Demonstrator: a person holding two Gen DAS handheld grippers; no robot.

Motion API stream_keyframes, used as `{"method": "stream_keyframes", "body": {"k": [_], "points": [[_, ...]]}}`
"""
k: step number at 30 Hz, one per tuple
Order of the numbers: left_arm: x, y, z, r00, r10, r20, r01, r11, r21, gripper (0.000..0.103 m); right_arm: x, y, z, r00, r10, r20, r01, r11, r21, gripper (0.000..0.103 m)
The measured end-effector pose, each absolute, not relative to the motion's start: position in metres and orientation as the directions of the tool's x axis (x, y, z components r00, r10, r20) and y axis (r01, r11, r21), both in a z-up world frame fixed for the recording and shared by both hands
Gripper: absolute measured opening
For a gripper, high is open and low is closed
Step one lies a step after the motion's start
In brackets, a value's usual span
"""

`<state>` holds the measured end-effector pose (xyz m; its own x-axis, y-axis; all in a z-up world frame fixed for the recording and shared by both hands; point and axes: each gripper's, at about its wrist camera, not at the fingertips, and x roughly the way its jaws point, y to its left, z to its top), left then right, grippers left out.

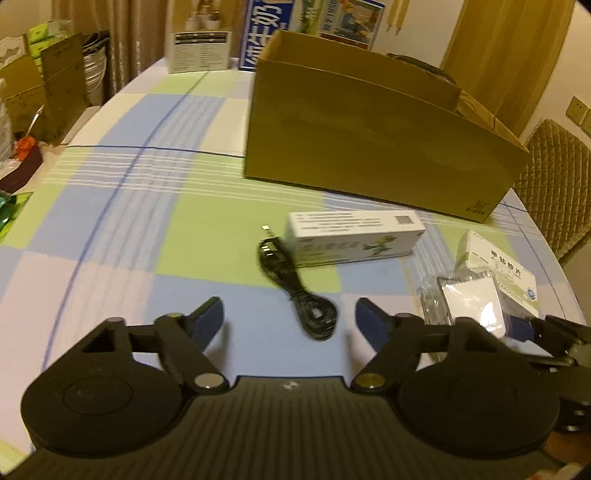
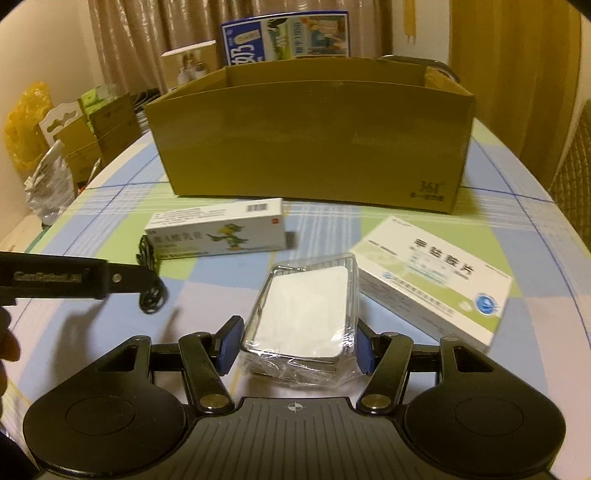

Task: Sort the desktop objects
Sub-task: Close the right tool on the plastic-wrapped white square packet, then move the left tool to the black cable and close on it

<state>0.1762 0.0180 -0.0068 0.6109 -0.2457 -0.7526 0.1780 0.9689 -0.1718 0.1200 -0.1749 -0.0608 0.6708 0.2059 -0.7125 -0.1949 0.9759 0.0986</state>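
An open cardboard box (image 1: 369,129) (image 2: 314,140) stands at the back of the checked tablecloth. In front of it lie a long white medicine box with a green bird (image 1: 354,236) (image 2: 218,230), a coiled black cable (image 1: 295,288) (image 2: 151,291), a flat white and green medicine box (image 2: 436,280) (image 1: 495,266) and a clear plastic case with a white card (image 2: 306,314) (image 1: 469,302). My left gripper (image 1: 290,325) is open just above the cable's near end. My right gripper (image 2: 295,345) has its pads touching both sides of the clear case, which rests on the table.
Printed cartons (image 1: 310,22) and a small white box (image 1: 201,51) stand behind the cardboard box. Boxes and bags (image 2: 74,129) are stacked off the table's left edge. A quilted chair (image 1: 554,184) stands at the right. The left gripper's side shows in the right wrist view (image 2: 74,280).
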Motion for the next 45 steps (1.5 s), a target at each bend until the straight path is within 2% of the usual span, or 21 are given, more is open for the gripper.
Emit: {"method": "stream_keyframes", "body": {"k": [3,5,6,7,10,17,21,24,35,38,40,41,43,45], "points": [[0.179,0.004,-0.011,0.618,-0.244,-0.748,0.207,0.967,-0.145,0.07,0.12,-0.178,-0.06,0.671,0.21,-0.711,-0.191,0.976,0.108,0.058],[0.182,-0.003,-0.014,0.618,-0.237,-0.75,0.219,0.968,-0.126,0.057,0.121,-0.179,-0.061,0.672,0.213,-0.709,-0.19,0.975,0.113,0.058],[0.183,-0.006,-0.016,0.615,-0.233,-0.753,0.223,0.968,-0.118,0.042,0.121,-0.179,-0.061,0.671,0.215,-0.709,-0.19,0.975,0.116,0.058],[0.184,-0.008,-0.019,0.611,-0.226,-0.759,0.225,0.968,-0.107,0.031,0.122,-0.179,-0.061,0.671,0.216,-0.709,-0.19,0.975,0.117,0.058],[0.185,-0.01,-0.025,0.607,-0.203,-0.768,0.224,0.971,-0.079,0.025,0.121,-0.181,-0.06,0.67,0.22,-0.709,-0.19,0.974,0.123,0.058],[0.166,0.002,-0.021,0.575,-0.177,-0.799,0.225,0.973,-0.053,0.021,0.112,-0.187,-0.058,0.669,0.227,-0.708,-0.183,0.973,0.139,0.058],[0.147,0.013,-0.017,0.534,-0.21,-0.819,0.232,0.968,-0.096,0.021,0.105,-0.194,-0.055,0.665,0.229,-0.711,-0.173,0.973,0.152,0.058],[0.141,0.017,-0.015,0.547,-0.191,-0.815,0.209,0.974,-0.088,0.037,0.101,-0.197,-0.055,0.665,0.223,-0.712,-0.171,0.974,0.146,0.058],[0.163,0.012,-0.022,0.587,-0.176,-0.79,0.191,0.979,-0.076,0.037,0.102,-0.195,-0.058,0.667,0.227,-0.709,-0.191,0.973,0.133,0.058],[0.166,0.009,-0.023,0.597,-0.16,-0.786,0.188,0.981,-0.057,0.031,0.102,-0.193,-0.06,0.67,0.228,-0.707,-0.2,0.972,0.124,0.058],[0.167,0.009,-0.024,0.608,-0.139,-0.782,0.187,0.982,-0.029,0.016,0.102,-0.192,-0.06,0.671,0.228,-0.706,-0.211,0.971,0.113,0.06],[0.166,0.009,-0.025,0.614,-0.129,-0.779,0.187,0.982,-0.016,0.013,0.102,-0.191,-0.061,0.672,0.227,-0.705,-0.214,0.971,0.108,0.063],[0.164,0.01,-0.025,0.619,-0.123,-0.776,0.185,0.983,-0.008,0.011,0.101,-0.19,-0.061,0.677,0.22,-0.702,-0.217,0.972,0.095,0.072],[0.163,0.011,-0.024,0.615,-0.122,-0.779,0.181,0.983,-0.012,0.01,0.101,-0.188,-0.061,0.681,0.216,-0.699,-0.221,0.972,0.084,0.075]]}}
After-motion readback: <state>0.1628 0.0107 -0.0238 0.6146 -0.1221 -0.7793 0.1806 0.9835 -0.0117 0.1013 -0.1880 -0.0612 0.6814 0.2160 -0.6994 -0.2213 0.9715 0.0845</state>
